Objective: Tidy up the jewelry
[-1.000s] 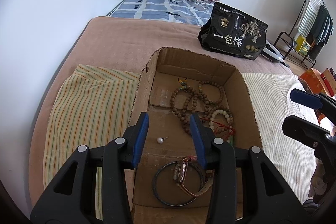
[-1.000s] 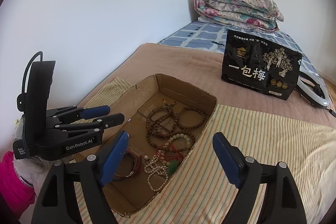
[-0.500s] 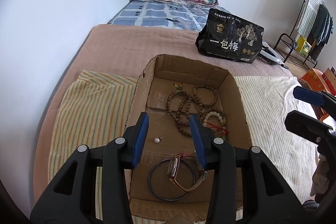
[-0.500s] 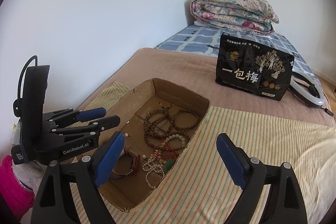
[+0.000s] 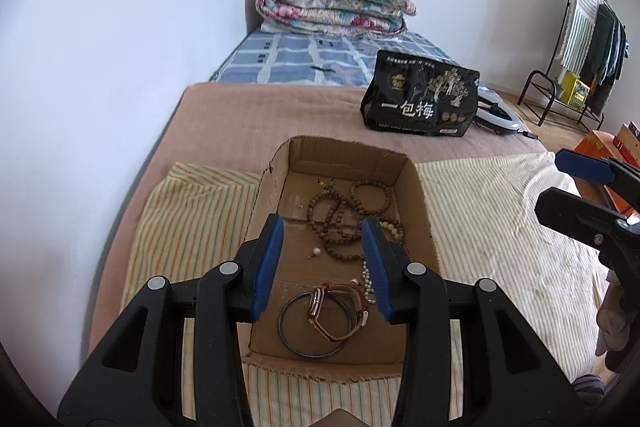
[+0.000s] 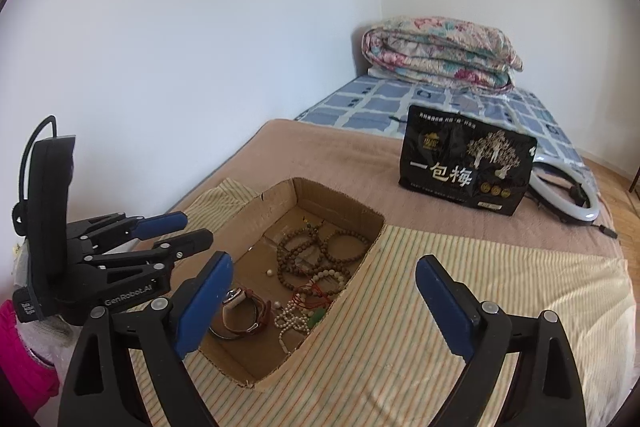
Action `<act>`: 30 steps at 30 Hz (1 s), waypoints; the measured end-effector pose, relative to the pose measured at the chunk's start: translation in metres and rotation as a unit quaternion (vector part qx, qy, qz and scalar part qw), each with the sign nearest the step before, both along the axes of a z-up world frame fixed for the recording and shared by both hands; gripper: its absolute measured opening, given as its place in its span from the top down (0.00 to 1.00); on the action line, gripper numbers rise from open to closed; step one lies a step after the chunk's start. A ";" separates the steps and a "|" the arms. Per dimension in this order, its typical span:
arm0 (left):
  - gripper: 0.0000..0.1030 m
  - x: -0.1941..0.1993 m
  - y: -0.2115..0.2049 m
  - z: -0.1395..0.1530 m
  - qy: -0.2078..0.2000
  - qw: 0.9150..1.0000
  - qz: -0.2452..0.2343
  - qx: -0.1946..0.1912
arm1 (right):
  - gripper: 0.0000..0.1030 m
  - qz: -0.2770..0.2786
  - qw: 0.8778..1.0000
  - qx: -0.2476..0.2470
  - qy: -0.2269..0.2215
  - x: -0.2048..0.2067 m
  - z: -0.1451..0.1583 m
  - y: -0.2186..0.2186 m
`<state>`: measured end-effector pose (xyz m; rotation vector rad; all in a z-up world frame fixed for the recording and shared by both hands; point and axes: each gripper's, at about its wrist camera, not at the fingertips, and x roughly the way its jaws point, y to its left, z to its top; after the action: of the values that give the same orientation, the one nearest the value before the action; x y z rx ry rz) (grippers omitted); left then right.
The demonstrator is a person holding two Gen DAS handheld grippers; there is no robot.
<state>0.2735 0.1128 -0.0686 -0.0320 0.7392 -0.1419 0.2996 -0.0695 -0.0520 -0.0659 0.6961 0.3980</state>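
Two grippers over the box of beads

The left gripper [image 5: 322, 259] tilts down above the box [image 5: 422, 203], partly spread and empty; the right gripper [image 6: 324, 291], beside the box, has just been opening wide, empty too.

Bright even daylight, soft faint shadows, sharp focus, strong fisheye bending, dark vignetted corners

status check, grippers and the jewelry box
Left gripper part open, empty; right gripper just opened wider, empty. Jewelry in cardboard box. Nothing blocking.

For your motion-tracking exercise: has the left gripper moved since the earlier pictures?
Yes. The left gripper has pulled up and back: the cardboard box looks smaller and lower between its fingers.
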 end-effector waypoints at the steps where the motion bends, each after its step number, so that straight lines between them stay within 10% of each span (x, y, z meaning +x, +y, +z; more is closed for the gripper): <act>1: 0.60 -0.003 -0.002 0.004 -0.004 1.000 0.000 0.002 | 0.08 -0.001 1.000 -0.001 -0.003 -0.002 0.002 -0.001; 30: 0.23 -0.123 -0.038 0.105 -0.096 0.995 0.018 0.019 | 0.00 0.010 0.997 -0.005 -0.073 -0.086 0.068 -0.048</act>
<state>0.1501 0.0744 0.0368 0.0049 0.5492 -0.0956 0.2134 -0.1176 0.0158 -0.1098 0.5531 0.4045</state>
